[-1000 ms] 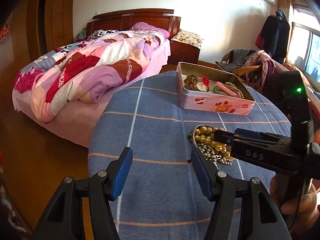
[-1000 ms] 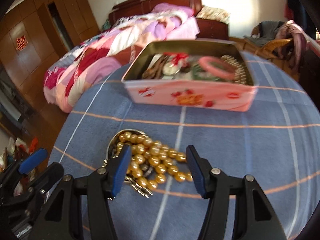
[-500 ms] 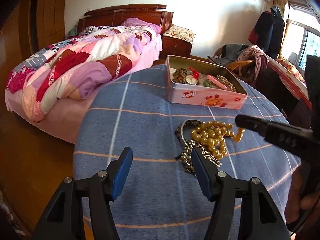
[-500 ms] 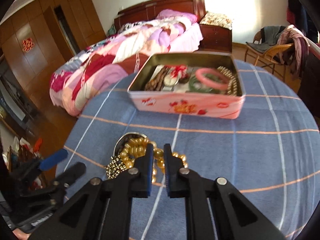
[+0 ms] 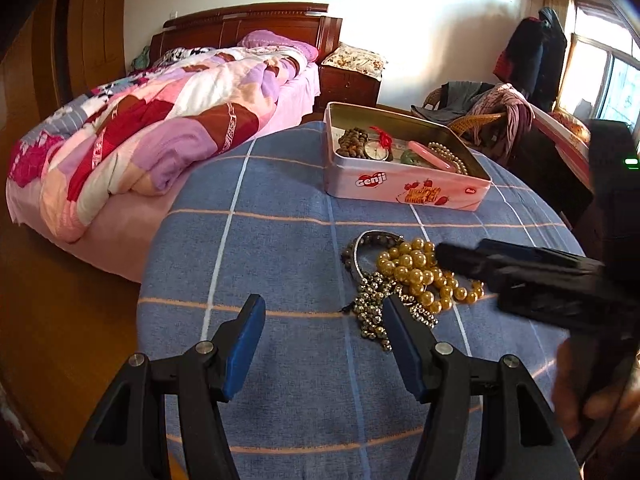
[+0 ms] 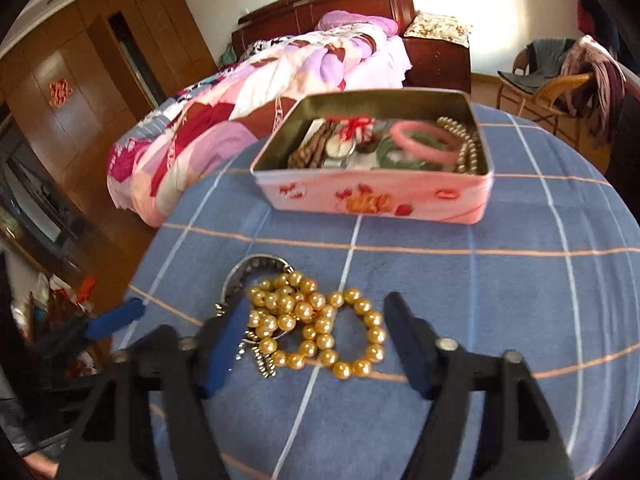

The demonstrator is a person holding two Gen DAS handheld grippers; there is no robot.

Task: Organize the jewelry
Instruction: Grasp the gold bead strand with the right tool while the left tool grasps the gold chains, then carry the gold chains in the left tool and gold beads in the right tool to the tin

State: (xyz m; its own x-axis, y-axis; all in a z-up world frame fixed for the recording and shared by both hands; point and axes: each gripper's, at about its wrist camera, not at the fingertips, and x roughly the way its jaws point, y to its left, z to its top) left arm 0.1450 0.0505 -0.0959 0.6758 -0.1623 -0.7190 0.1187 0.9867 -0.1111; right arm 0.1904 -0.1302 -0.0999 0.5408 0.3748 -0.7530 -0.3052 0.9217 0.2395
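Gold beads point(image 6: 316, 320): round, glossy string lying coiled at lower centre on the bench point(image 6: 520, 280), a blue checked cloth.
Tin point(image 6: 372, 196): pink rectangular metal box sitting at upper centre, holding bangles and beads.
Right tongs point(image 6: 316, 340): having just been opening from pressed together, now standing spread around the beads, pinching nothing.
Left tongs point(image 5: 324, 328): staying spread, empty.

Bare blue tablecloth point(image 5: 280, 248) lies open left of the bead pile point(image 6: 316, 324) and between pile and pink tin point(image 6: 376, 200). The tin blocks the far side. The right gripper point(image 5: 440, 254) overhangs the pile's right edge.
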